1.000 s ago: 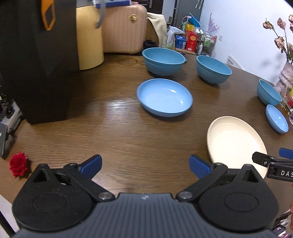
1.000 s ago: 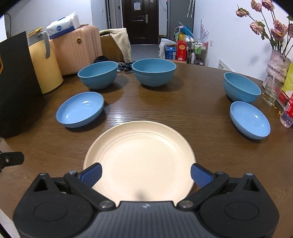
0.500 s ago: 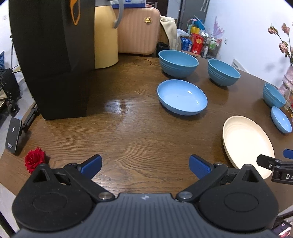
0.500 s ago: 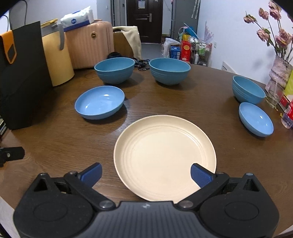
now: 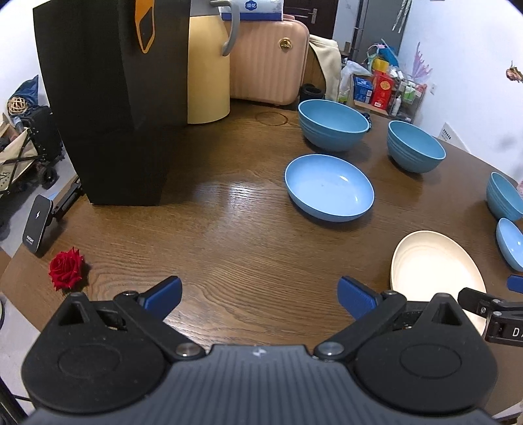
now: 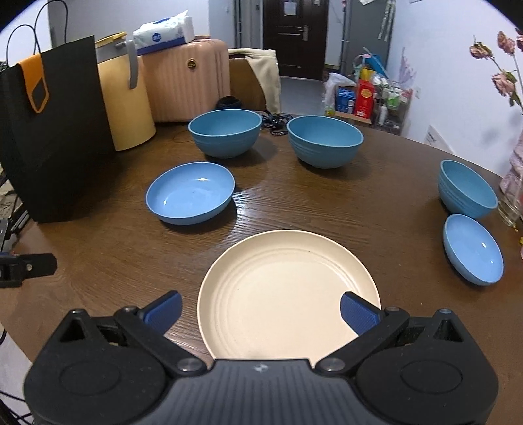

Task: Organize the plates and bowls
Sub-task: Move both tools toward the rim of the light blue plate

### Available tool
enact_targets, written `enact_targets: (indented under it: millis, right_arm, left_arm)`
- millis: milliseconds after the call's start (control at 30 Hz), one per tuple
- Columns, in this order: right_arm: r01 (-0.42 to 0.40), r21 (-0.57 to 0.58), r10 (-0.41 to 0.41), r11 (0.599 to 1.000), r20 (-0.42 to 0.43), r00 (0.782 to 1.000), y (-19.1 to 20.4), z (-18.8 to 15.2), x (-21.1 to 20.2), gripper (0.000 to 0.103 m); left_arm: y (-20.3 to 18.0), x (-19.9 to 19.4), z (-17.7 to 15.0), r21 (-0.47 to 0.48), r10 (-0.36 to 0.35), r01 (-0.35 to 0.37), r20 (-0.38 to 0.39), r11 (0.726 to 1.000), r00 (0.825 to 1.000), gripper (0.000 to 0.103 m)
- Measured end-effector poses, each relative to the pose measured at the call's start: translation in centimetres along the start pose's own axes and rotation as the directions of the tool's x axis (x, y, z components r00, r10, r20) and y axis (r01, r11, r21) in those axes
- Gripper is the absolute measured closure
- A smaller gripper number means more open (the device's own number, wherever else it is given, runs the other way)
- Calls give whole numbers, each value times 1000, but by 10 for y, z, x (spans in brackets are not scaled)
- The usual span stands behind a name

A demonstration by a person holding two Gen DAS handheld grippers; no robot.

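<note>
Wooden table (image 6: 376, 196), cream plate (image 6: 287, 294) seemingly farther from both grippers' spread, empty fingers (image 6: 358, 312).

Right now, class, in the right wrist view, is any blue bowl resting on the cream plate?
No. The cream plate lies bare on the table, with every blue bowl standing apart from it.

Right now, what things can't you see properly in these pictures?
- Flower vase: right wrist view, cut off by the right edge.
- Near rim of the cream plate: right wrist view, hidden behind the right hand-held gripper.
- Black bag: left wrist view, contents can't be seen.
- Writing on the tissue pack: left wrist view, too small.
</note>
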State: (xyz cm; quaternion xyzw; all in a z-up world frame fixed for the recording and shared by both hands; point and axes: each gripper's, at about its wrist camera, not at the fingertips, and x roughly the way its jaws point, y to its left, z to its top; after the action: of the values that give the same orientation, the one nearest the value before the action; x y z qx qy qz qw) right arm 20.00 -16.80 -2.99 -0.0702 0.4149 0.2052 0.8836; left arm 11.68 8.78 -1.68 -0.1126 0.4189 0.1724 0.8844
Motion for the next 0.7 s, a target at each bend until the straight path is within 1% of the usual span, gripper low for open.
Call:
enact_targets:
  millis: [200,367,700]
  right_arm:
    - [-23,-5,23,1000,-7,1000,-11,5,3,0]
    - [-33,25,33,999,-8,999,-18,12,9,0]
    - [-2,78,4,997,-28,1000,-11,34,33,0]
  left_arm:
    - [-15,1,6,-3,10,-10,-8,1000,1000,0]
    - [-21,10,16,11,10,-10,-14,1000,1000,0]
    - [-14,40,53,46,-25,26,-34,999,999,0]
